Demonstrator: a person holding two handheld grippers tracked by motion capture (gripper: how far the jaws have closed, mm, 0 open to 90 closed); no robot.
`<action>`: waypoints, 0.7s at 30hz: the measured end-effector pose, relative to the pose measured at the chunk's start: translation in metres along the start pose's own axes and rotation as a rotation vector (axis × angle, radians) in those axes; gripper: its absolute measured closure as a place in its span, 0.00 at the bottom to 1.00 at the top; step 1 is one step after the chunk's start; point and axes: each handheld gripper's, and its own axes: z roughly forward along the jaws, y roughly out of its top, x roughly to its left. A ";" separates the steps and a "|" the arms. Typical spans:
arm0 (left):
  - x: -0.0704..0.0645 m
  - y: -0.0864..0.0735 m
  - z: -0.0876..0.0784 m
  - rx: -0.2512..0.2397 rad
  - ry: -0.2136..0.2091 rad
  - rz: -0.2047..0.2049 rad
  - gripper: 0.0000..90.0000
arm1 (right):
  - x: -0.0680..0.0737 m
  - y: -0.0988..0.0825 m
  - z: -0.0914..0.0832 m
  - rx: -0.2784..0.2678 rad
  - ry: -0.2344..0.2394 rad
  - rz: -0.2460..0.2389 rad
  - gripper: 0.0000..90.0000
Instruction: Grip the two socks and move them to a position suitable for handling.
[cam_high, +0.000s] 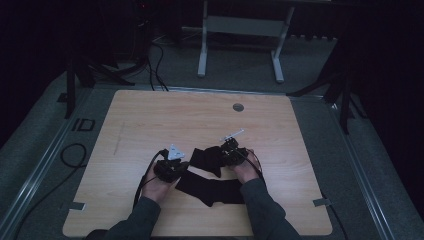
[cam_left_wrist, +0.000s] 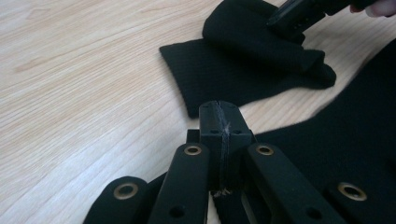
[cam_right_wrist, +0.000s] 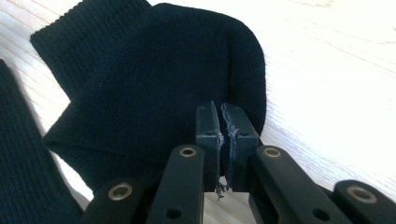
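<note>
Socks (cam_high: 207, 172), black, lie on the table (cam_high: 150, 120); left tool (cam_left_wrist: 219, 122) closed empty, right tool (cam_right_wrist: 223, 122) pinching one folded sock (cam_right_wrist: 154, 88).

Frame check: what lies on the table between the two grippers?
In the high view, black socks: a folded sock beside the right gripper, and a flat sock stretching from the left gripper toward the right forearm.

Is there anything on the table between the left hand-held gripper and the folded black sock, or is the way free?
Nothing visible blocks it. From the left hand-held gripper, whose jaws are closed, bare table leads to the folded sock. The right hand-held gripper rests on that sock's far part. A second sock lies flat beside the path.
</note>
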 end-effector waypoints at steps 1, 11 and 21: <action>-0.001 0.002 0.005 0.005 0.002 0.011 1.00 | 0.001 0.000 0.000 0.000 0.002 -0.001 0.95; 0.002 0.010 0.023 0.008 0.018 0.016 1.00 | 0.006 0.004 0.003 -0.007 0.018 -0.008 0.95; 0.002 0.004 0.034 0.053 0.017 0.039 0.99 | 0.010 0.004 0.004 -0.010 0.005 -0.019 0.95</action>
